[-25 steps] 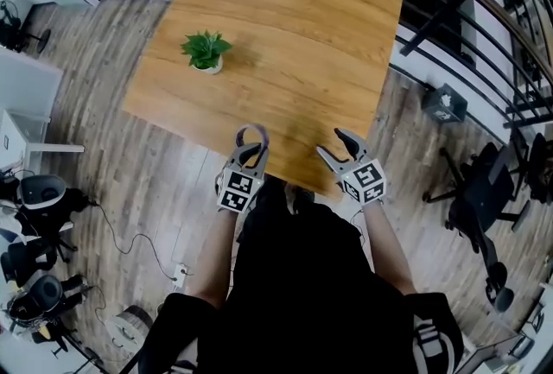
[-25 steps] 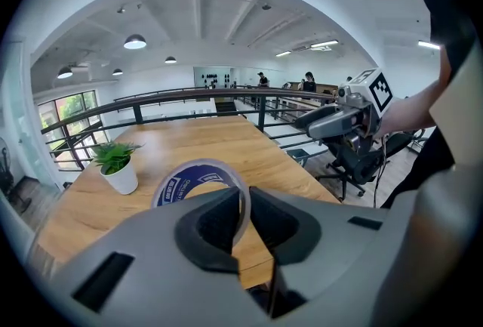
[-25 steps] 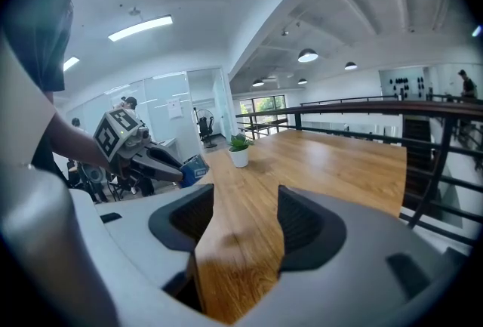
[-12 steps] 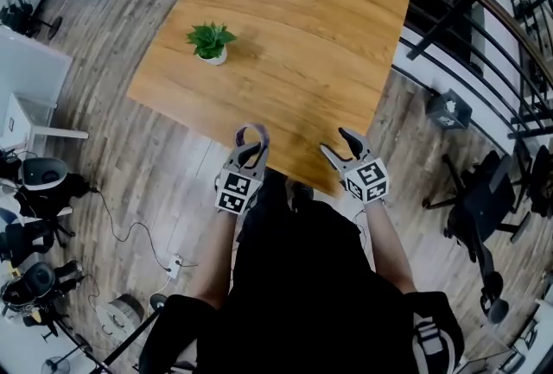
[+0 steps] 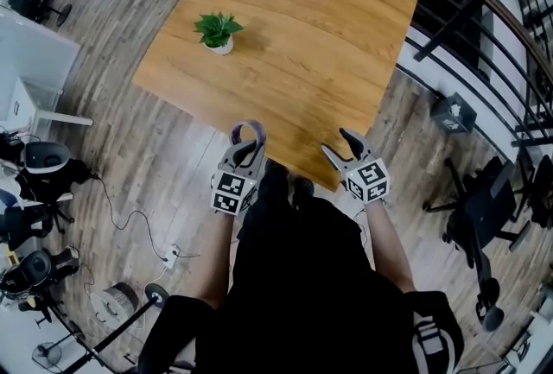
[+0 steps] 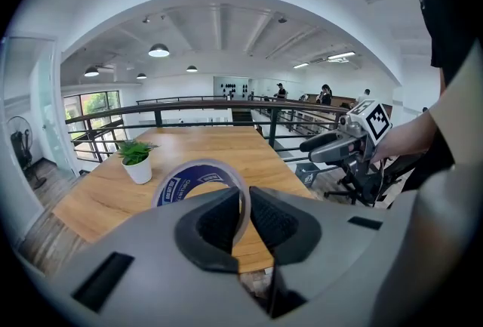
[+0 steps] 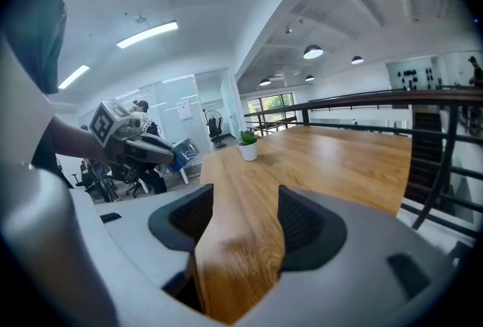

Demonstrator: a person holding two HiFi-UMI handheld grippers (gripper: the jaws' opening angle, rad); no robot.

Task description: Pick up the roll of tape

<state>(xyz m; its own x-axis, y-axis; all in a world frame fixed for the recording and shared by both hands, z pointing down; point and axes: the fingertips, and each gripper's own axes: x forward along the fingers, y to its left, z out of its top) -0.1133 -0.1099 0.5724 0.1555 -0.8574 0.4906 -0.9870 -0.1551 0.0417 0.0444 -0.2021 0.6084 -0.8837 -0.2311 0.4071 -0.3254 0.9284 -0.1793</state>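
Note:
My left gripper is shut on the rim of a roll of clear tape with a blue inner core. The roll stands upright in the jaws, lifted off the wooden table near its front edge. In the head view the tape roll shows as a thin loop over the gripper's tip. My right gripper hovers open over the table's front right corner, with only bare wood between its fingers. In the left gripper view the right gripper appears off to the right.
A small potted plant in a white pot stands on the far left part of the table. A dark metal railing runs behind and right of the table. Office chairs and cables lie on the floor around it.
Both grippers have drawn back slightly toward the table's front edge, the left one lifting a little with the tape still in it. The right jaws stay open.

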